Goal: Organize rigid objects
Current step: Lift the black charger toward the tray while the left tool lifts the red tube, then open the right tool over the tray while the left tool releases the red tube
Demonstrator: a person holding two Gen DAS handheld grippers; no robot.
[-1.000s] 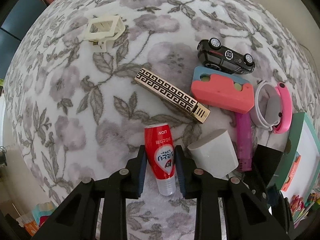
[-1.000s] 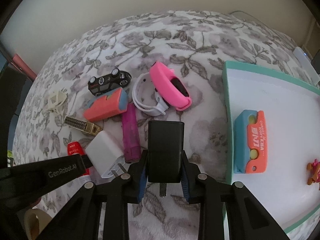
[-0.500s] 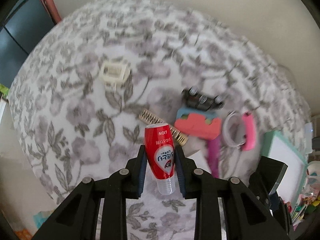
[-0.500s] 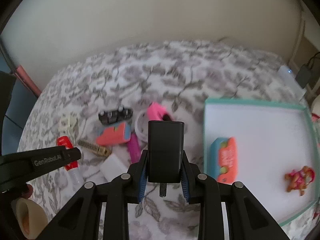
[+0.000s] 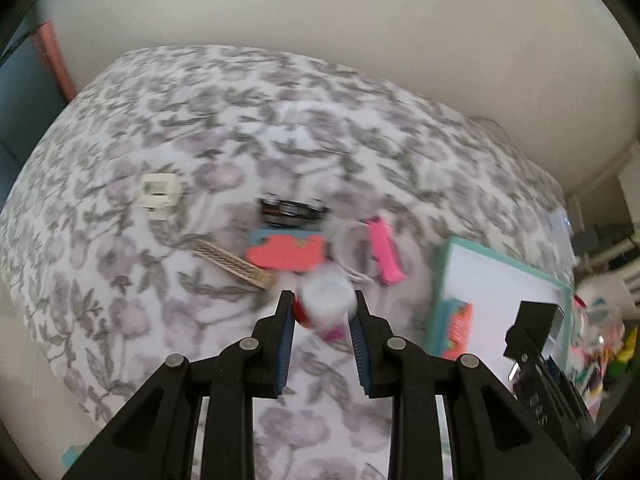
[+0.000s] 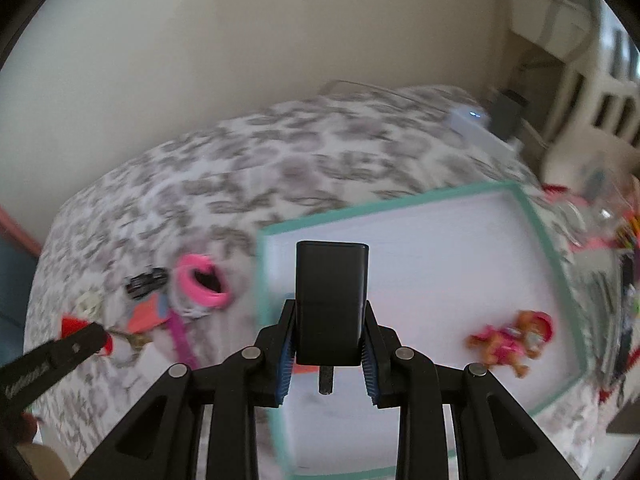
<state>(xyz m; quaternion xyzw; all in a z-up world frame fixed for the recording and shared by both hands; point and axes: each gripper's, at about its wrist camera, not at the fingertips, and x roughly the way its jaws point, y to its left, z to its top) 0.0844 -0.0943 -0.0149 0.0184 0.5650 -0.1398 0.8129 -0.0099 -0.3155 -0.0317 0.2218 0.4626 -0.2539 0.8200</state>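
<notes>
the left tool (image 5: 322, 314), lower middle of its view, pinches a red tube (image 5: 324, 310), blurred and seen end-on above the floral bed (image 5: 160, 120); probably light and slick-skinned, so a hold across its body suits. the right tool (image 6: 329, 334), lower middle of its view, clamps a black charger (image 6: 331, 300) over the teal-rimmed tray (image 6: 552, 252): stiff, boxy, flat sides gripping well.
</notes>
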